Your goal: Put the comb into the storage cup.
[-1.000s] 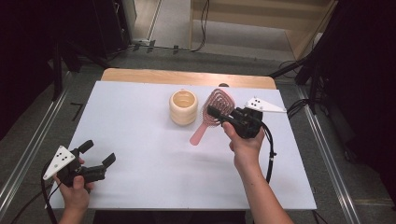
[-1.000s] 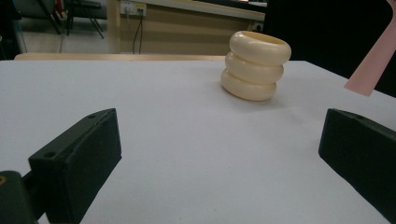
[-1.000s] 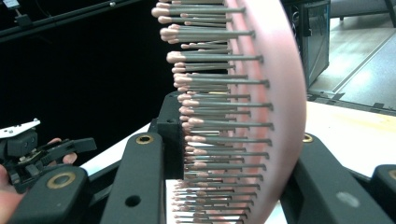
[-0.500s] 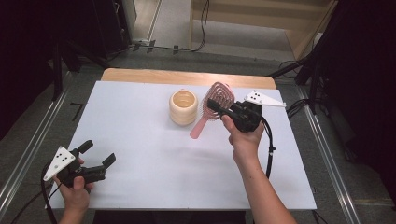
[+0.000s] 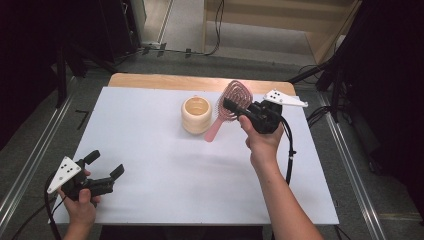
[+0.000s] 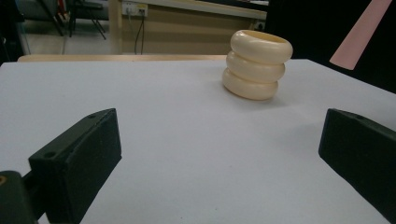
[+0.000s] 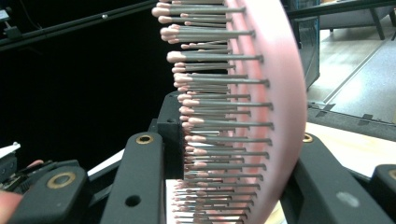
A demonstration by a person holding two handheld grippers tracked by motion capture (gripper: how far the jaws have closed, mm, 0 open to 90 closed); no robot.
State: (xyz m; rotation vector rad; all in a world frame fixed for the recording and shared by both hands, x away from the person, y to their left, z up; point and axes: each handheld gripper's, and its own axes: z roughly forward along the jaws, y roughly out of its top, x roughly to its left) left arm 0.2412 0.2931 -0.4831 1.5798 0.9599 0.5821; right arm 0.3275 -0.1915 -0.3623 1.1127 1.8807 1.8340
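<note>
The white worktop (image 5: 150,150) spreads beneath both grippers, and the left gripper (image 5: 102,172) sits low over its near left corner with jaws spread wide and nothing between them. In the left gripper view, the cream ribbed cup (image 6: 257,65) stands upright well ahead of those jaws, a little toward the right-hand jaw, and the tip of a pink handle shows beyond that jaw, up in the air. The right gripper (image 5: 231,105) is raised above the far side of the worktop, its jaws clamped on the head of the pink hairbrush (image 5: 231,97); one jaw presses among the bristles (image 7: 219,112), the other against the brush's smooth back. The handle slants down from the jaws, just beside the cup.
</note>
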